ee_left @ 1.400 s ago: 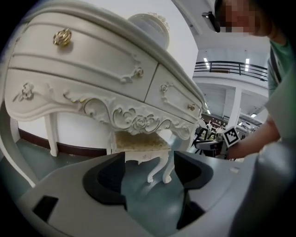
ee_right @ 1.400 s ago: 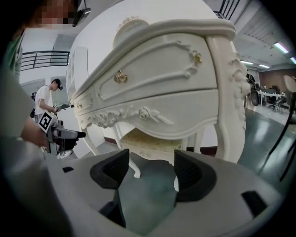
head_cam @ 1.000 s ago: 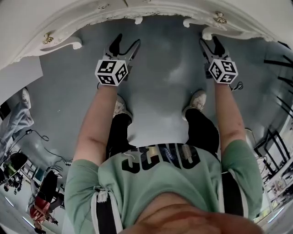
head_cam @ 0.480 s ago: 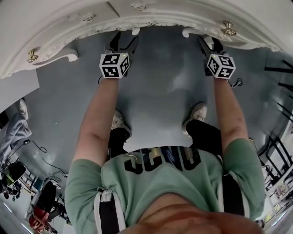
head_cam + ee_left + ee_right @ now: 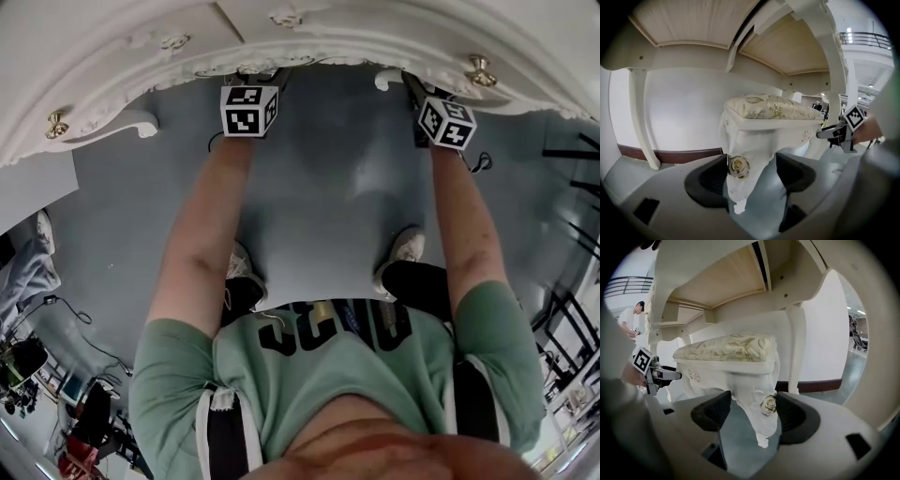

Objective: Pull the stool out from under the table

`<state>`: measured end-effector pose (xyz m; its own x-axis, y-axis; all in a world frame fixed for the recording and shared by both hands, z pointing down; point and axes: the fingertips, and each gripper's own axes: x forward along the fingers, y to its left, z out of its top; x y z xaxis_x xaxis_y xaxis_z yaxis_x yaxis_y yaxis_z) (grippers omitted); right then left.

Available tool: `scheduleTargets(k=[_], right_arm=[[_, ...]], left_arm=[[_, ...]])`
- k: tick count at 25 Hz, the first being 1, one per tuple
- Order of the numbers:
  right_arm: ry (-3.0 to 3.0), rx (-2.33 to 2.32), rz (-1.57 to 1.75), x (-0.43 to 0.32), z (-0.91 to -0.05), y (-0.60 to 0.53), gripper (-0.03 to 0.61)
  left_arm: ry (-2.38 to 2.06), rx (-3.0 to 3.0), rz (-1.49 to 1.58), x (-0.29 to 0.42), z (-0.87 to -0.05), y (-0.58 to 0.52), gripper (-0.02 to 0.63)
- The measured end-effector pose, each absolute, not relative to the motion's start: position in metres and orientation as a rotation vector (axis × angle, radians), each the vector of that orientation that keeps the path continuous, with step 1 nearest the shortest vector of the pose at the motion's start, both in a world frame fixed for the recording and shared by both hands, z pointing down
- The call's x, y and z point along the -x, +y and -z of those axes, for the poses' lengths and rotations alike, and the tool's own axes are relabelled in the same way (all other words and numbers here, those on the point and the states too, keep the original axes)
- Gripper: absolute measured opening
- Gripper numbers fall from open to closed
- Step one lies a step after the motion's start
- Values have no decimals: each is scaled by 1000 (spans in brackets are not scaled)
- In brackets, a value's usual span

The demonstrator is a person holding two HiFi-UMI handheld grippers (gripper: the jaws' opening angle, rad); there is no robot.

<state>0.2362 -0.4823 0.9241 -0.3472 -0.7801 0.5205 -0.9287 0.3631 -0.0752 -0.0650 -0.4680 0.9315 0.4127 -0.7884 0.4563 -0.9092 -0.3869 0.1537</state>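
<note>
Reaching both arms forward, we are standing close against the near edge of the white carved table [image 5: 112, 66], and the head view is showing only the marker cubes past that edge.

The stool [image 5: 773, 108] is sitting fully under the table, on the grey floor [image 5: 319, 187] between the table's curved legs. Its seat is padded with a pale, gold-flowered cushion [image 5: 731, 347].

We are holding the left tool [image 5: 752, 174] with its jaws spread. The leg [image 5: 746, 154] at the stool's near left corner is standing in the gap between them. A carved rose [image 5: 738, 166] on that leg is lying right at the left jaw's pad, though we cannot tell whether they are touching.

We are holding the right tool [image 5: 747, 411] the same way, jaws apart around the stool's near right leg [image 5: 757, 416]. That leg's rose [image 5: 769, 404] is sitting just beside the right jaw's pad.

Neither tool is pinching the stool.
</note>
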Motion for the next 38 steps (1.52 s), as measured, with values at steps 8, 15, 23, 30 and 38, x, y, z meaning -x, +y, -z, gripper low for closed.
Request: scheduleTargets(k=[8,15,23,30,38], right_arm=[[-2264,-1445,-477,-235,-925,-485,298],[-2241,-1431,-487,-239,-926,-480,270],[-2247,-1407,-495,-230,-928,-455,267],[-2240,-1398,-518,-220,-927,-420,267],[-2219,-1376,-560,-214,-929,-378,267]], left_arm=[[-1451,-2332,-535,66,-934,-472,301],[-1431,-2314,-580,68,-935,-466,281],[-1438,-2283,-585,78,-936,-436,279],[-1437,-2256,-595,88,-935,-399,279],[-1430,-2215,-623,94,-936,-355,279]])
